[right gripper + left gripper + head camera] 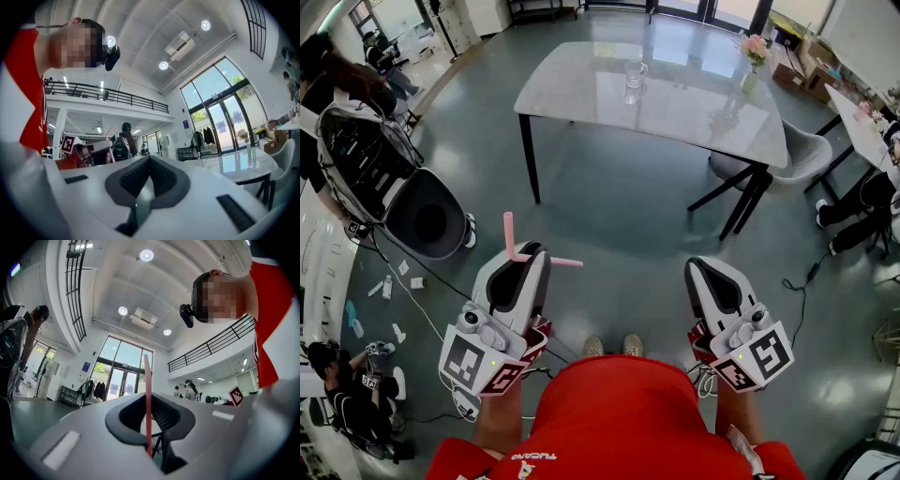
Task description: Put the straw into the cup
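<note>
A pink bent straw (517,246) sticks out of my left gripper (531,253), which is shut on it near the bend. In the left gripper view the straw (147,390) stands upright between the closed jaws of that gripper (149,401). The clear glass cup (635,73) stands far ahead on the grey table (694,112), well away from both grippers. My right gripper (700,269) is shut with nothing in it; its jaws (149,164) meet with nothing between them. From the right gripper view the left gripper (89,151) and the straw (110,133) show at the left.
A vase of flowers (754,56) stands on the table's far right, and a grey chair (802,155) sits beside it. An open black case (389,183) lies on the floor at left. Cables (422,281) cross the floor. People sit at both edges.
</note>
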{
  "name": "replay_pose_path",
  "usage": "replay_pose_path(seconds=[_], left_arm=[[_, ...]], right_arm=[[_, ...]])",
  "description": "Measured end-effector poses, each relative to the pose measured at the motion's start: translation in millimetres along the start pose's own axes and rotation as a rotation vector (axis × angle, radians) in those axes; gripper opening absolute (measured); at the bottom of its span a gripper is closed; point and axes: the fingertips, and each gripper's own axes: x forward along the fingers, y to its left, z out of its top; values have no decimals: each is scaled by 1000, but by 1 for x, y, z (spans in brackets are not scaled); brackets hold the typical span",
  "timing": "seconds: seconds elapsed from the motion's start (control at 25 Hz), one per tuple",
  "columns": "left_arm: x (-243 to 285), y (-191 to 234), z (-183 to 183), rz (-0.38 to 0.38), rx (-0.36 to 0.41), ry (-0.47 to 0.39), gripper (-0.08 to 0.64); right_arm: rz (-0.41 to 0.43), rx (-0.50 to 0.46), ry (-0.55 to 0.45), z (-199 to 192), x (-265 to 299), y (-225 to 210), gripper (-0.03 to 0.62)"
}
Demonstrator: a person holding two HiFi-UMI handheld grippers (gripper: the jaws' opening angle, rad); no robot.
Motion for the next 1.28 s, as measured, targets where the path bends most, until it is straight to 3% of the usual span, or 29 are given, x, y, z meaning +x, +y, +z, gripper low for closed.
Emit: replay_pose_path(seconds=[0.92,1.28], left_arm=[[1,3,-5,2,-18,11,38],[36,-8,-20,-5,-12,10,38]], right_arm=[[-1,64,-7,-8,5,-1,2],[9,65,-31,-6,7,-35,2]])
